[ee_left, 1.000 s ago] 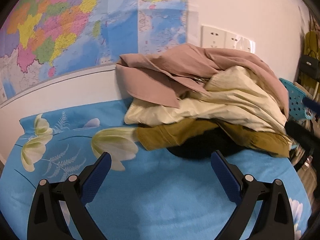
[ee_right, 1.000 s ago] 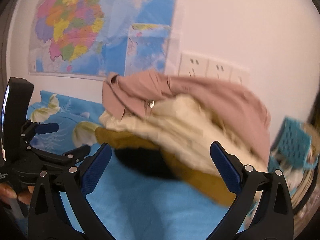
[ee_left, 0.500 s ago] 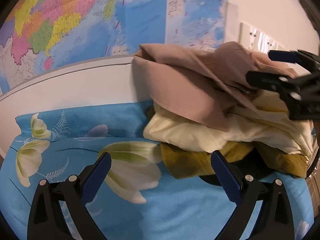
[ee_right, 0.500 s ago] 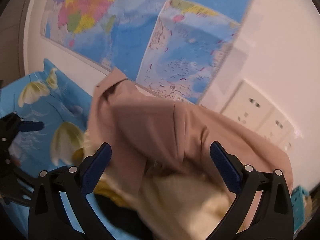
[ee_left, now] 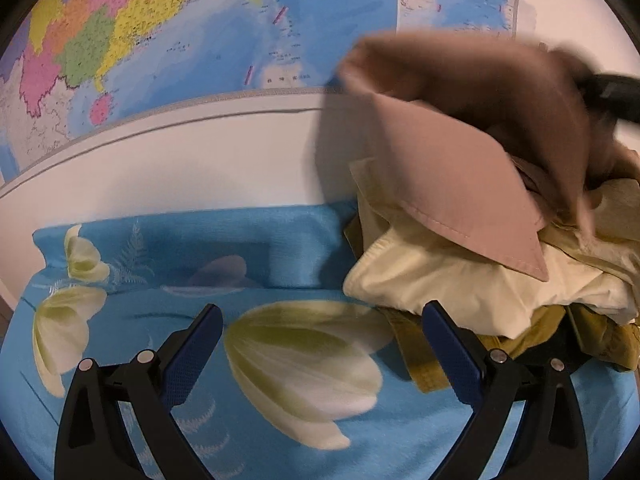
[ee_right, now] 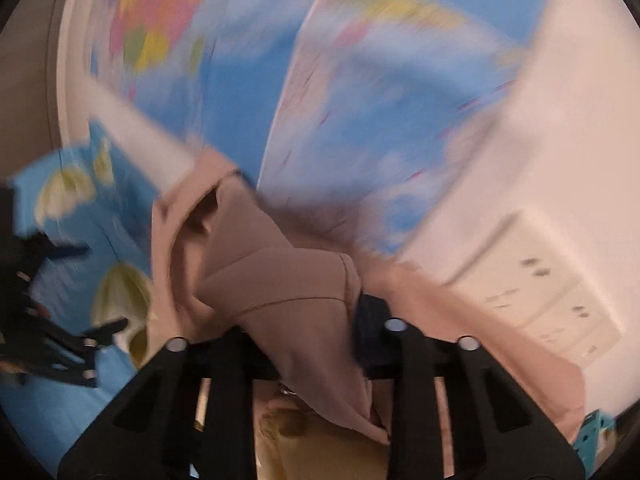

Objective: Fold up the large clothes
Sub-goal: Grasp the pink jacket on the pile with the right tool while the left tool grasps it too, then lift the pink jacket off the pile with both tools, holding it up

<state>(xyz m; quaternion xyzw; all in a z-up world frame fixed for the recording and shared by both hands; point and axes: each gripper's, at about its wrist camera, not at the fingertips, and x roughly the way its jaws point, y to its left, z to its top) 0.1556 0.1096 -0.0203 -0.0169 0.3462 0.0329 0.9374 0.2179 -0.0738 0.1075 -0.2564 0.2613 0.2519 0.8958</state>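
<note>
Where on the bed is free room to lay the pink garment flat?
Free: the blue floral sheet left of the clothes pile, between the wall and the open left hand-held gripper. Crowded: the right side, where the pile lies.

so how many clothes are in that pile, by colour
pink garment: 1
cream garment: 1
mustard garment: 1
black garment: 1, mostly hidden under the others
total: 4 visible; any more buried underneath cannot be seen
</note>
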